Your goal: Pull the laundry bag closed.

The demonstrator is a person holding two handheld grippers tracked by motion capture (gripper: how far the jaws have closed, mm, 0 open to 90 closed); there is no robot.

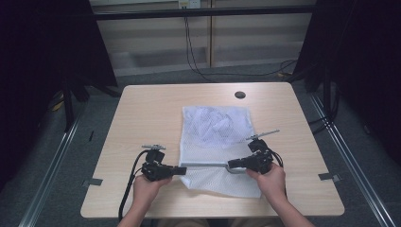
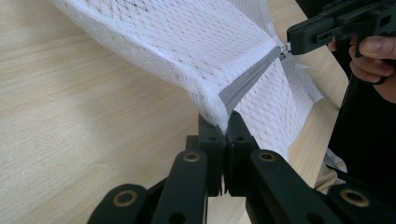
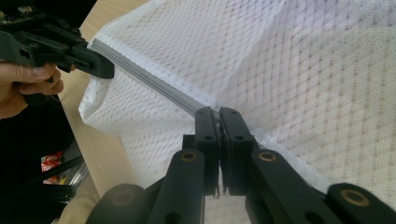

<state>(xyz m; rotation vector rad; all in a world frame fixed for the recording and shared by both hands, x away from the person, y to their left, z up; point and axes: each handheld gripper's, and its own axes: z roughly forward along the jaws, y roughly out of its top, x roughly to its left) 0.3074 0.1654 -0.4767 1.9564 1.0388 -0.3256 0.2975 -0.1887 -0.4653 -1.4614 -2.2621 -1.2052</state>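
Note:
A white mesh bag [image 1: 215, 137] lies on the wooden table [image 1: 142, 123] with a crumpled white cloth [image 1: 215, 124] inside. Its near end is lifted, and a grey zipper [image 1: 205, 164] runs taut between my two grippers. My left gripper [image 1: 182, 170] is shut on the bag's corner at the zipper's end [image 2: 226, 122]. My right gripper [image 1: 230, 165] is shut on the small metal zipper pull [image 2: 283, 50] at the other end. In the right gripper view the jaws [image 3: 218, 112] are pressed together on the zipper [image 3: 154, 84], with the left gripper [image 3: 100, 65] at the far end.
A round black grommet [image 1: 239, 94] sits near the table's far edge. Black cables [image 1: 191, 52] run over the floor behind the table. Dark curtains [image 1: 42, 56] stand on both sides. Bare wood lies to the left and right of the bag.

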